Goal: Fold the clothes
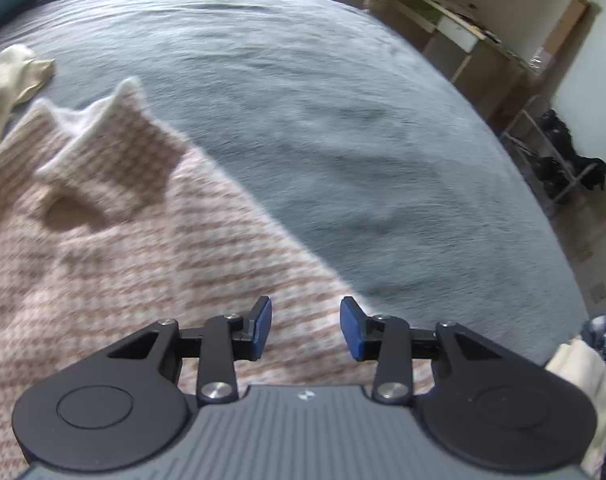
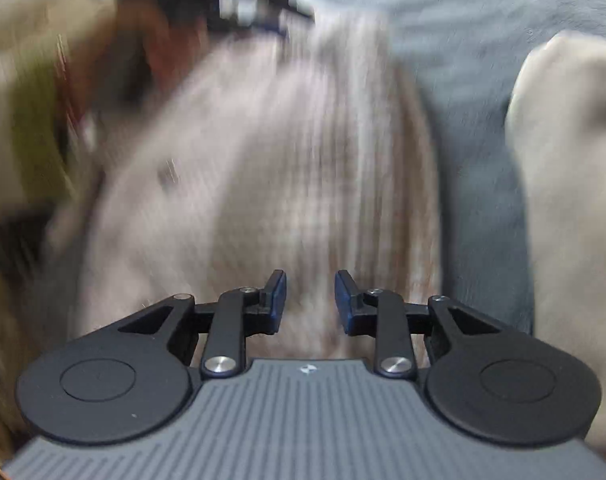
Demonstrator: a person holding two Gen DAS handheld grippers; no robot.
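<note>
A pink-and-white checked garment (image 1: 123, 248) lies flat on the grey bedspread (image 1: 343, 120), filling the near left of the left wrist view; its long axis runs from near right to far left, its pointed collar at the far end. The left gripper (image 1: 306, 326) hovers over its near edge — blue pads apart, nothing between them. The right gripper (image 2: 310, 300), also parted and empty, hangs above the same blurred cloth (image 2: 263, 160).

Two wrist fisheyes, both angled down over the bed (image 1: 323, 120).
Left view looks past its tool (image 1: 305, 328) across the bed toward the far shelving; right view sits closer, blurred. Both share the checked garment (image 1: 123, 260) and grey bedcover.
</note>
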